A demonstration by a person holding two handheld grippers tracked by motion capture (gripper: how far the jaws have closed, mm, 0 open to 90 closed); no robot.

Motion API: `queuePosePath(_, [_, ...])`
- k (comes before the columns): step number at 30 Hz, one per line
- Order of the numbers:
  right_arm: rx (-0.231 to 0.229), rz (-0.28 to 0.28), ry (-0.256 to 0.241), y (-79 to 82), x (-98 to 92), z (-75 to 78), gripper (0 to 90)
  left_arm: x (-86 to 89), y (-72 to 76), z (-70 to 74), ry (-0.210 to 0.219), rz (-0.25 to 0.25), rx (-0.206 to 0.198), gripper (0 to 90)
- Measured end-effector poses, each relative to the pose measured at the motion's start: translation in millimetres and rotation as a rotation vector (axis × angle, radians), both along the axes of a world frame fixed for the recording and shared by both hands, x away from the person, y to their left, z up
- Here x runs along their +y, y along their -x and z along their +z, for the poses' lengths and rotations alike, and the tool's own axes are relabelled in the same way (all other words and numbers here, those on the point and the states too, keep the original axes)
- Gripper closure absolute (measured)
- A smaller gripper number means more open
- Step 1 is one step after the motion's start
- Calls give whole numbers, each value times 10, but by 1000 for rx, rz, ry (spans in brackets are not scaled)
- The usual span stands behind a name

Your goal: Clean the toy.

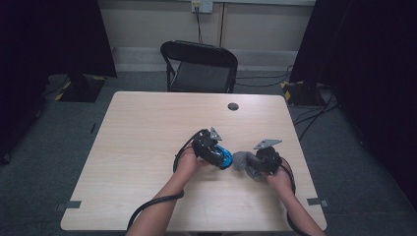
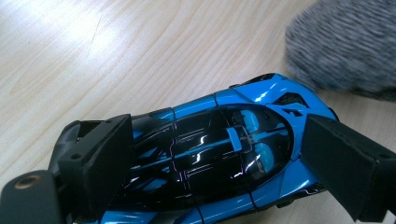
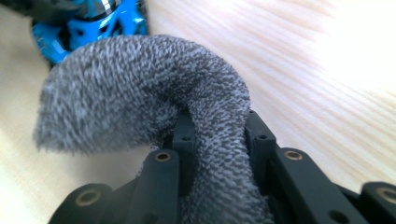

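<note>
Toy car: we see a glossy blue toy car (image 2: 210, 158) with a black roof, lying on the wooden table (image 1: 142, 132) a little right of its middle, toward our edge.
Left gripper: our left gripper (image 2: 215, 163) straddles the toy car, one black pad at its tail and one by its front flank. From the left gripper view we judge the jaws clenched on it, though the far pad's contact is hard to confirm.
Cloth: a fuzzy grey cloth (image 3: 140, 93) sits just to the right of the toy car, its folded end curling toward the blue bodywork. We cannot tell whether it touches the paint yet.
Right gripper: our right gripper (image 3: 217, 135) has its jaws clamped on the cloth, which bulges out between and above them.
Hands: in the high view both hands (image 1: 189, 164) meet close together around the toy car.
Progress: we judge this to be wiping the toy car. Holding it steady and picking up the cloth look done; the rubbing itself seems barely begun or just about to begin.
Left to do: pass the cloth over roof and sides, then set both down.
Farther off: a black chair (image 1: 201, 66) stands beyond the table, well away from the toy car.
</note>
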State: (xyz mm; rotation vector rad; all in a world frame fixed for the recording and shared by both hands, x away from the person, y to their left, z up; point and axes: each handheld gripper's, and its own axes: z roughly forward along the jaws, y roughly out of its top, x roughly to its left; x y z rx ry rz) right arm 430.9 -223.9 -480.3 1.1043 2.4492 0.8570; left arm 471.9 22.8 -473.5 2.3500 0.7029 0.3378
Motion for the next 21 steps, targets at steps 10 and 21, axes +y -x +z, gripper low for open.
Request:
queuePosePath(10, [-35,-96,-38,-38,-84,54,711,-30,21,2,-1,0,1,98])
queuePosePath(21, [-39,-11,-126,126,-141,251,706,-40,32,-2,0,1,-3,93])
